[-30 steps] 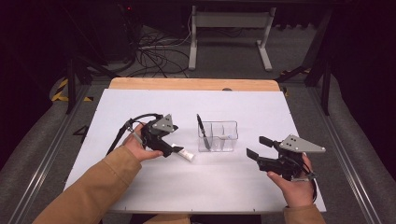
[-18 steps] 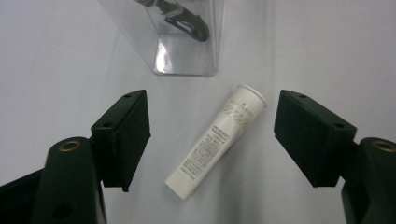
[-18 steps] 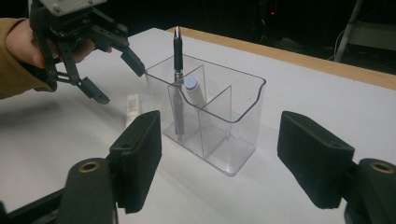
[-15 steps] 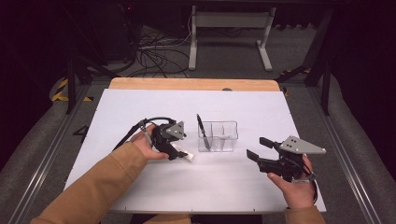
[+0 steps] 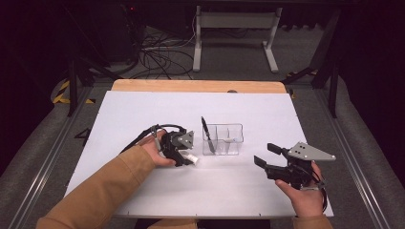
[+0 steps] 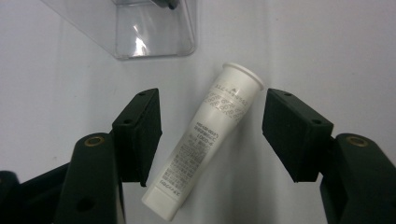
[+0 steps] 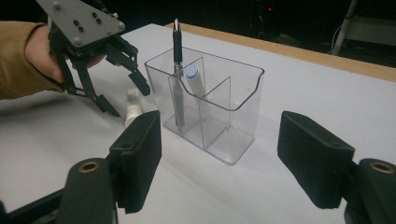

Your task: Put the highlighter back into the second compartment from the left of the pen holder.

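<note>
A white tube (image 6: 205, 140) with small print lies flat on the white table, just left of a clear divided organizer (image 5: 224, 140). My left gripper (image 6: 211, 116) points down over the tube. Its jaws have just been closing and now straddle the tube, with a gap on both sides, so it is open. In the high view the left gripper (image 5: 184, 155) sits right at the tube (image 5: 192, 158). The right gripper view shows the left gripper (image 7: 128, 99) beside the organizer (image 7: 210, 107). My right gripper (image 5: 265, 154) hovers open and empty to the organizer's right.
The organizer holds an upright black pen (image 7: 177, 42) in its left compartment and a white marker-like stick (image 7: 194, 79) in the middle one. The white table sheet (image 5: 143, 109) ends at a wooden far edge (image 5: 191, 86). Cables and a stand lie on the floor beyond.
My left gripper has moved right and down onto the tube, and its jaws have narrowed around it. The right gripper has stayed put.
</note>
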Demonstrator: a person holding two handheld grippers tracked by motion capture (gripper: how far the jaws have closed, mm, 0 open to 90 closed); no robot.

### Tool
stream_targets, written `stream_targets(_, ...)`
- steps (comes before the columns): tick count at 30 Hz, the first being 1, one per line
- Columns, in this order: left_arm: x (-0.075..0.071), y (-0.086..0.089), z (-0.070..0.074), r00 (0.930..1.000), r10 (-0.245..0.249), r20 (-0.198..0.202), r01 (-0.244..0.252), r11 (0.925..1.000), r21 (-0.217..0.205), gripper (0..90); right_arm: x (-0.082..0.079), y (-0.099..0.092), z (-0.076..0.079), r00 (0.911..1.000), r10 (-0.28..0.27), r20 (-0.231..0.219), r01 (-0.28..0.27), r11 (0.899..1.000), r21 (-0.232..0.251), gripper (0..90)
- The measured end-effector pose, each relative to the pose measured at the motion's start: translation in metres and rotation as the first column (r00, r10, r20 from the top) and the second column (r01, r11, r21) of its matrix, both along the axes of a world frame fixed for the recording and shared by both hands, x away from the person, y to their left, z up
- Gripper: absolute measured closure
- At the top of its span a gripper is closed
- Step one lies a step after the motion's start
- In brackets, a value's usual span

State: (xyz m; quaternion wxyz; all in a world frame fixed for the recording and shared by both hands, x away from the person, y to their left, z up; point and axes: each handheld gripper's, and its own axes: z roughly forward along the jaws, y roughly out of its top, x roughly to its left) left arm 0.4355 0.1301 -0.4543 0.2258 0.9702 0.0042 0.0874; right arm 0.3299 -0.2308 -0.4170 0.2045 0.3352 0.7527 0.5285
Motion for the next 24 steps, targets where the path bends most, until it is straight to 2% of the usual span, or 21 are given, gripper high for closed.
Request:
stream_targets(8,0.002,-0.007,-0.011,0.9996,-0.028,-0.001,0.028,0.9984,0.049,45.6,-0.002,-0.001,-0.001,1.0000,-0.003,-0.004,0.003,1.000,-0.001,31.0)
stream_targets(15,0.002,-0.007,-0.010,0.9988,-0.048,-0.011,0.048,0.9970,0.060,52.2,-0.002,-0.001,-0.002,1.0000,0.003,-0.005,-0.003,1.000,-0.006,31.1)
stream_targets(20,-0.002,-0.010,-0.009,0.9955,-0.094,-0.010,0.094,0.9923,0.081,65.4,-0.001,0.001,-0.003,0.9999,0.005,-0.014,-0.005,1.000,-0.003,31.1)
stream_targets(24,-0.003,-0.012,-0.008,0.9948,-0.102,-0.004,0.102,0.9900,0.097,67.2,-0.002,0.000,-0.002,0.9999,0.004,-0.014,-0.005,1.000,-0.002,31.1)
